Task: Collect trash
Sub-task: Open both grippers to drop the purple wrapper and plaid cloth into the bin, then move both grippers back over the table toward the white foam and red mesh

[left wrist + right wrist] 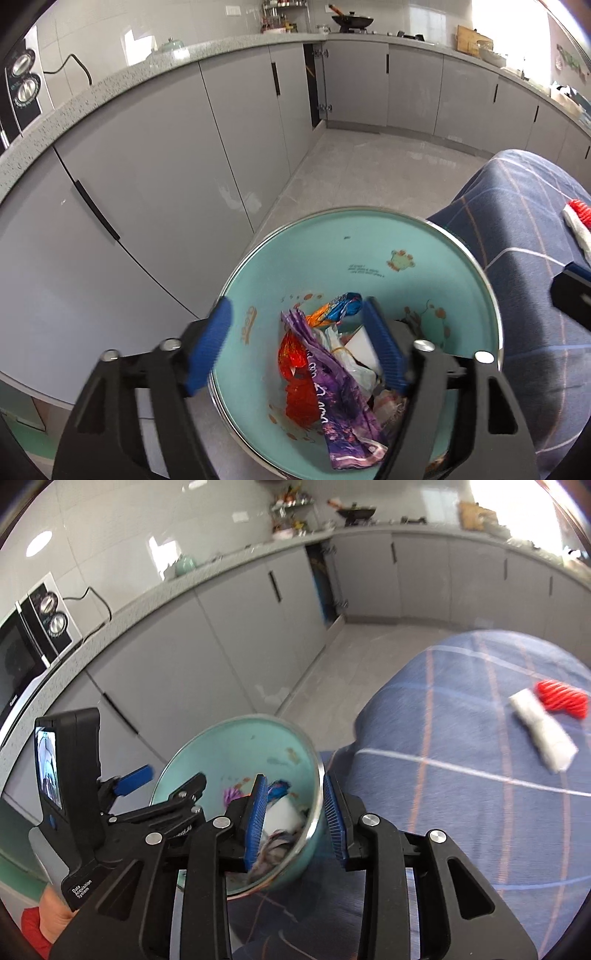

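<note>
A teal trash bin [332, 251] stands on the floor beside the table; it also shows in the right wrist view [236, 749]. It holds a purple wrapper [340, 387], a red wrapper [295, 373], a blue and orange wrapper [338, 306] and white scraps. My left gripper [299, 343] is open and empty right above the bin's mouth. My right gripper [295, 816] is open, its fingers astride the bin's right rim. A white tissue [543, 734] and a red wrapper [563, 698] lie on the blue checked tablecloth [461, 775].
Grey kitchen cabinets [155, 177] run along the left and back under a speckled counter [110, 88]. A microwave [26, 642] stands on the counter at left. Pale floor tiles [369, 173] lie beyond the bin. One cabinet door [314, 81] at the corner is ajar.
</note>
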`<state>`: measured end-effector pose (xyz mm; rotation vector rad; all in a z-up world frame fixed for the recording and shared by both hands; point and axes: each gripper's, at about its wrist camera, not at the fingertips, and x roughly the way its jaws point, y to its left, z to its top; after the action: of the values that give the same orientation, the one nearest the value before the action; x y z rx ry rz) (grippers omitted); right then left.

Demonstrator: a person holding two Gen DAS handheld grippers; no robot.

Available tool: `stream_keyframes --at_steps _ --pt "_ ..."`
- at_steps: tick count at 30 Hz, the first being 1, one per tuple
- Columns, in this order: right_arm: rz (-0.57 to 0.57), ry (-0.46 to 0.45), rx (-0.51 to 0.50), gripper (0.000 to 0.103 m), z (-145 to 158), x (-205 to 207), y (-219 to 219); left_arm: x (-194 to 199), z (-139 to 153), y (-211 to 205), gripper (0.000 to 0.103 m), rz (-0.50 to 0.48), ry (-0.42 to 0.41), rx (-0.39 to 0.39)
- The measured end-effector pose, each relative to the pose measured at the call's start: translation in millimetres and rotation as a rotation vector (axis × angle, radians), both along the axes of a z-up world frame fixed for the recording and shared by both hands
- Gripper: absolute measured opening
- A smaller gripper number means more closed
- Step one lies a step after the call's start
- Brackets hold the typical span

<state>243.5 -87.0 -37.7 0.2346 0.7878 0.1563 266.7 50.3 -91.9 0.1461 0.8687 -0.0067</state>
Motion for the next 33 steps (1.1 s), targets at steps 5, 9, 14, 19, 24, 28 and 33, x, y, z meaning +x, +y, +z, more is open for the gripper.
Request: stream_keyframes --at_steps 5,9,14,19,24,28,33 --pt "-0.011 -0.028 0.003 0.032 11 -18 -9 -10 9 -10 0.097 0.011 -0.016 0.026" --pt "-0.025 -0.030 0.003 0.032 15 -27 -18 -20 13 -13 0.096 0.012 -0.016 0.022" --pt "-0.075 -0.049 0.001 0.055 19 -37 -31 -40 21 -17 0.096 0.033 -0.041 -0.014" --pt "-0.119 -0.085 -0.012 0.074 25 -52 -47 -55 29 -32 0.097 0.008 -0.038 -0.067" --pt "-0.154 -0.098 -0.031 0.075 28 -64 -67 -67 37 -58 0.097 -0.035 -0.056 -0.078" --pt "-0.198 -0.114 -0.039 0.075 32 -74 -91 -74 43 -81 0.097 -0.080 -0.064 -0.083" --pt "-0.254 -0.132 -0.063 0.074 38 -86 -125 -80 46 -109 0.097 -0.134 -0.067 -0.086"
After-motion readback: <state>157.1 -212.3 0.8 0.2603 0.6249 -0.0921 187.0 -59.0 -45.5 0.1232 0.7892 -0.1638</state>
